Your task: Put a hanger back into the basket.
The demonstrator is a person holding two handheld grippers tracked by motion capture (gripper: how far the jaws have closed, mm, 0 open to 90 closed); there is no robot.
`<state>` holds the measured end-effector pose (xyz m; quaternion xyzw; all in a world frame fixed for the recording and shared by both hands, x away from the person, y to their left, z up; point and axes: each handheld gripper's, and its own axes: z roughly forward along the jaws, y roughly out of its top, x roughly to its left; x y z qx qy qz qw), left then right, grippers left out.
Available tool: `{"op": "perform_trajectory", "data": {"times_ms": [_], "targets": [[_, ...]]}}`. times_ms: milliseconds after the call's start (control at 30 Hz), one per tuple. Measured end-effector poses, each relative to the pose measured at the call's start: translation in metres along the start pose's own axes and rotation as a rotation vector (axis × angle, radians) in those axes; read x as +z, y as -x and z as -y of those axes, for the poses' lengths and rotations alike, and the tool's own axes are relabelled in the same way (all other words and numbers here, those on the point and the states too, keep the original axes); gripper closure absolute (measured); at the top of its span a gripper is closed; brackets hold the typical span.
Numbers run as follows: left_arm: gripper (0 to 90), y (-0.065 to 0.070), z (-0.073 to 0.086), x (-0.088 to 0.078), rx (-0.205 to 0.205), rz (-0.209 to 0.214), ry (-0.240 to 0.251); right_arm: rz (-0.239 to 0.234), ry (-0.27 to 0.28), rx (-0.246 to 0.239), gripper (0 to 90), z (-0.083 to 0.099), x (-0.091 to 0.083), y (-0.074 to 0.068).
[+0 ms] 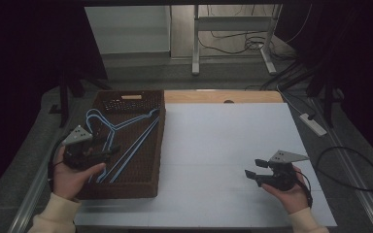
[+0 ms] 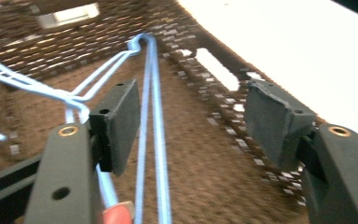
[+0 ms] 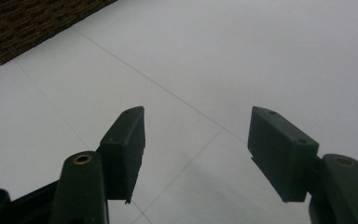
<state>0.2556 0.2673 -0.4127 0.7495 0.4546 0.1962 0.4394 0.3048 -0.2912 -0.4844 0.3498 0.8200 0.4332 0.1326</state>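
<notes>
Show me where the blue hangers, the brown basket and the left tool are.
blue hangers (image 1: 126, 145): high view, on the long straight wires.
brown basket (image 1: 126, 189): high view, on its near wall.
left tool (image 2: 191, 121): left gripper view, midway between its open jaws.

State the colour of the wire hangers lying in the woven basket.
The hangers are light blue, against the dark brown basket; the left gripper view shows this best.

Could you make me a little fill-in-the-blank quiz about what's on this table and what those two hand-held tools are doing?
1. The light blue hangers lie inside a brown woven ____.
2. The left tool hovers over the hangers with its jaws ____.
3. The right tool is held above the ____ table surface, holding nothing.

Missing words: basket; open; white
</notes>
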Motion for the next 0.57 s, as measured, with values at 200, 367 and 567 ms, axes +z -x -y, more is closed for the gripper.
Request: {"op": "perform_trajectory", "data": {"times_ms": [200, 367, 567], "targets": [[32.2, 0.025, 0.015, -0.006, 0.005, 0.07, 0.048, 0.026, 0.008, 0.004, 37.5, 0.002, -0.006, 0.003], [32.1, 0.039, 0.026, -0.001, 0.011, 0.112, 0.052, 0.035, 0.017, 0.004, 37.4, 0.003, -0.009, 0.005], [32.1, 0.043, 0.032, 0.006, 0.016, 0.121, 0.042, 0.035, 0.023, -0.007, 37.2, 0.002, -0.01, 0.004]]}}
